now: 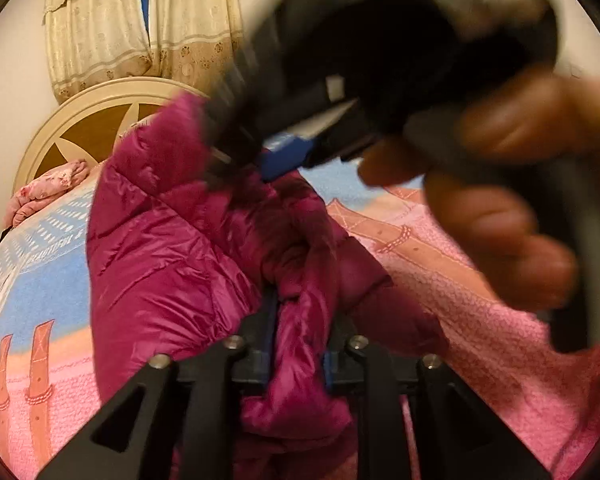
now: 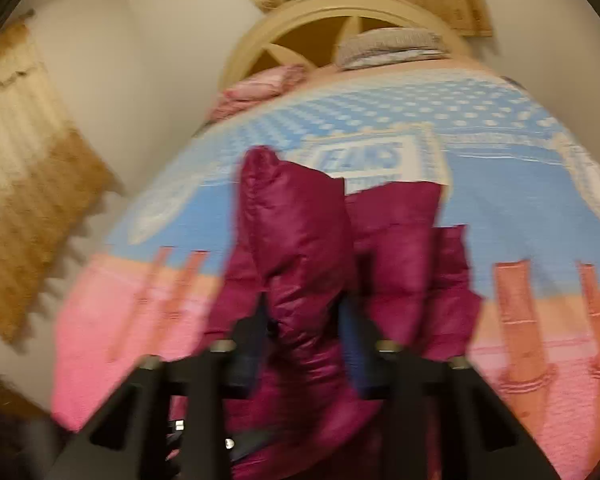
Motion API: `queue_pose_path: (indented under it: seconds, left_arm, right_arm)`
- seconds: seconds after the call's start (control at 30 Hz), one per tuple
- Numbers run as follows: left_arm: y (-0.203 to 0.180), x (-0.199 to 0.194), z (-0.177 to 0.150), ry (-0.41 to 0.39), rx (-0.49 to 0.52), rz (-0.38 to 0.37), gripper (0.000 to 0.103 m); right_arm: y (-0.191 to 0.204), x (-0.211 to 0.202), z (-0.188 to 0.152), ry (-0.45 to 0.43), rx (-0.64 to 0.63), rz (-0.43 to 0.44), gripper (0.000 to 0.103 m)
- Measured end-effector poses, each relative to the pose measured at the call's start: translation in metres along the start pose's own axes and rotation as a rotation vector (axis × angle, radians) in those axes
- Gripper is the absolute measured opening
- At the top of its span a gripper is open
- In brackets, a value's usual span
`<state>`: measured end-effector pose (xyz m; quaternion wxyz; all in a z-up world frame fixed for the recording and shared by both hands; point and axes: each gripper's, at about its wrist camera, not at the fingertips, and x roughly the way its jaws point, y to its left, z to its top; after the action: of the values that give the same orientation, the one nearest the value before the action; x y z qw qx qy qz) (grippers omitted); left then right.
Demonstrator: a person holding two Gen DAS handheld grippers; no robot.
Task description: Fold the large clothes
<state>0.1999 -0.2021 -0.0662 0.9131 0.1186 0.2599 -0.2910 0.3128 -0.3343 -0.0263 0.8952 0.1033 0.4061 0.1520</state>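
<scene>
A: What has the left hand-held gripper (image 1: pixel 298 344) got?

B: A fold of the magenta puffer jacket (image 1: pixel 172 248), clamped between its two fingers. One jacket only, and it hangs above the bed.

A: And the right hand-held gripper (image 2: pixel 306 340)?

B: Clenched on another fold of the same jacket, fabric bunched between its fingers. In the left wrist view it shows close and blurred, its blue tip against the jacket's upper edge, with the person's right hand (image 1: pixel 500 208) wrapped round the grip.

A: What lies under the jacket?

B: One bedspread (image 2: pixel 500 184), blue with white dots toward the head, pink nearer. I count one rounded headboard (image 2: pixel 340 12), one pink bundle (image 2: pixel 256 88) and one grey pillow (image 2: pixel 392 48) beside it.

A: Behind that?

B: Beige curtains (image 1: pixel 140 28) on the wall.
</scene>
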Motion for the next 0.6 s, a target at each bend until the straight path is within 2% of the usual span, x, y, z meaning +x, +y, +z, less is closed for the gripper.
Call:
queue_pose_path:
  seconds: [0.03,0.07,0.13,0.17,0.27,0.3,0.4,0.43,0.5,0.6]
  left_arm:
    - [0.0,-0.008,0.001,-0.011,0.001,-0.002,0.04]
    - [0.001,-0.02,0.001,-0.028,-0.003,0.007,0.065]
    - [0.003,-0.048,-0.003,-0.096,-0.014,0.019,0.092]
    - [0.004,-0.058,-0.005,-0.128,-0.015,0.006,0.099]
    - [0.017,-0.082,-0.011,-0.171,-0.019,0.031,0.101]
    - [0.026,-0.084,-0.012,-0.181,-0.027,0.073,0.103]
    - [0.048,-0.06,-0.008,-0.138,-0.068,0.206,0.103]
    - [0.055,-0.049,-0.009,-0.111,-0.094,0.228,0.103]
    - [0.073,-0.02,-0.007,-0.034,-0.15,0.217,0.103]
    - [0.074,0.011,-0.007,0.034,-0.214,0.137,0.103]
  right_arm:
    - [-0.003,-0.001,-0.005,-0.005,0.01,-0.013,0.021]
    - [-0.007,-0.003,-0.006,-0.01,0.018,-0.018,0.02]
    - [-0.013,-0.003,-0.01,-0.014,0.025,-0.058,0.018]
    - [-0.018,-0.003,-0.012,-0.012,0.028,-0.071,0.018]
    - [-0.024,-0.004,-0.019,-0.003,0.02,-0.11,0.018]
    - [-0.028,-0.004,-0.02,-0.001,0.016,-0.122,0.017]
    - [-0.035,-0.004,-0.026,0.013,0.017,-0.163,0.018]
    - [-0.038,-0.003,-0.027,0.015,0.028,-0.173,0.018]
    - [-0.038,-0.005,-0.028,0.012,0.038,-0.189,0.018]
    - [-0.03,-0.016,-0.026,-0.021,0.044,-0.241,0.019]
